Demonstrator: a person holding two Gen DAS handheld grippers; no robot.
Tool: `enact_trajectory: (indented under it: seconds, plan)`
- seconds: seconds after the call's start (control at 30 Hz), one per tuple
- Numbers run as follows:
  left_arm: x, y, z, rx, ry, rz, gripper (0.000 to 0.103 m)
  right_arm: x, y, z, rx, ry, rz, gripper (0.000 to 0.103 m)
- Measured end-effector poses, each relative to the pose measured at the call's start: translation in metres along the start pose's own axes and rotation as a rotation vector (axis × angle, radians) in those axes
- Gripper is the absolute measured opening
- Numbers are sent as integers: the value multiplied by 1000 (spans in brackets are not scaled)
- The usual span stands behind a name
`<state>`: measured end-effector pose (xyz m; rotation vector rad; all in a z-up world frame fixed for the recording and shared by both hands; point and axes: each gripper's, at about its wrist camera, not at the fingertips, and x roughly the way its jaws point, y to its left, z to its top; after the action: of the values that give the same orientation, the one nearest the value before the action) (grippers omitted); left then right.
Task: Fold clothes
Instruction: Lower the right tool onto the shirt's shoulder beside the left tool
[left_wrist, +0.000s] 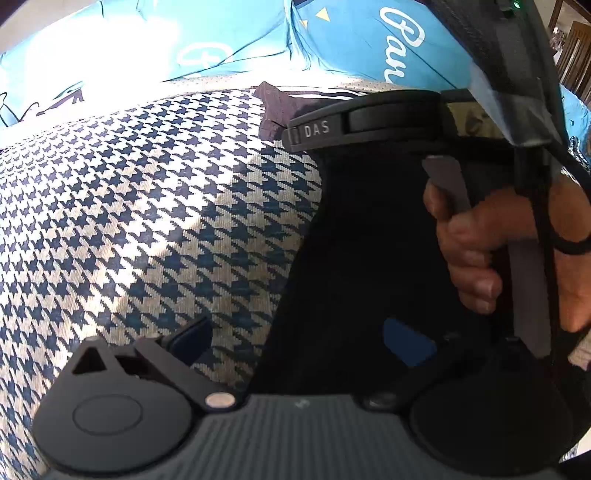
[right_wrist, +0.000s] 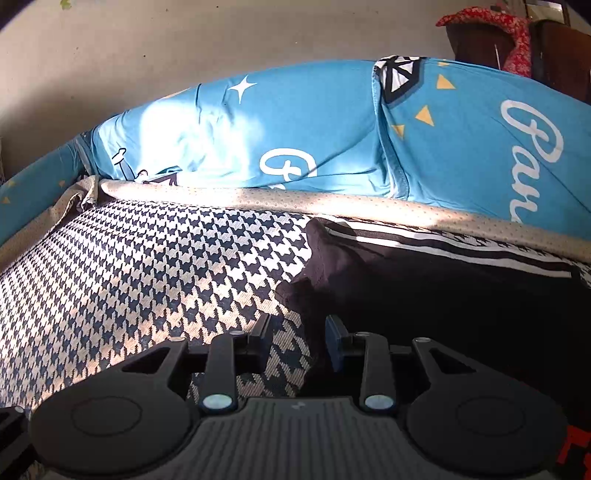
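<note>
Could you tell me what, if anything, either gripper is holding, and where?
Nothing: the left gripper and right gripper are both open over the black garment's edge.

We see a coarse woven houndstooth cloth (right_wrist: 155, 266) under a soft, matt black garment (right_wrist: 461, 295); behind lies smooth blue printed fabric (right_wrist: 314, 122). Our left gripper (left_wrist: 299, 339) and right gripper (right_wrist: 299, 332) are matt black plastic with shiny metal pins (right_wrist: 217, 400).

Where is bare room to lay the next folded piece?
Free: the houndstooth cover, between the blue pillows and the black garment. Crowded: the garment's side, where both hand-held grippers work, left and right.
</note>
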<state>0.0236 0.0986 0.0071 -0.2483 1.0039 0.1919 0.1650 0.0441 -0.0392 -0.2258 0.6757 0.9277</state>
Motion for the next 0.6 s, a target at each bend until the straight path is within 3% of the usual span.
enact_trajectory:
  seconds: [0.47, 0.6]
  plan:
    - [4, 11, 2, -45, 22, 26, 103, 32, 20, 0, -156, -19, -82, 31]
    - [4, 10, 2, -45, 21, 31, 103, 30, 16, 1, -145, -34, -99, 9]
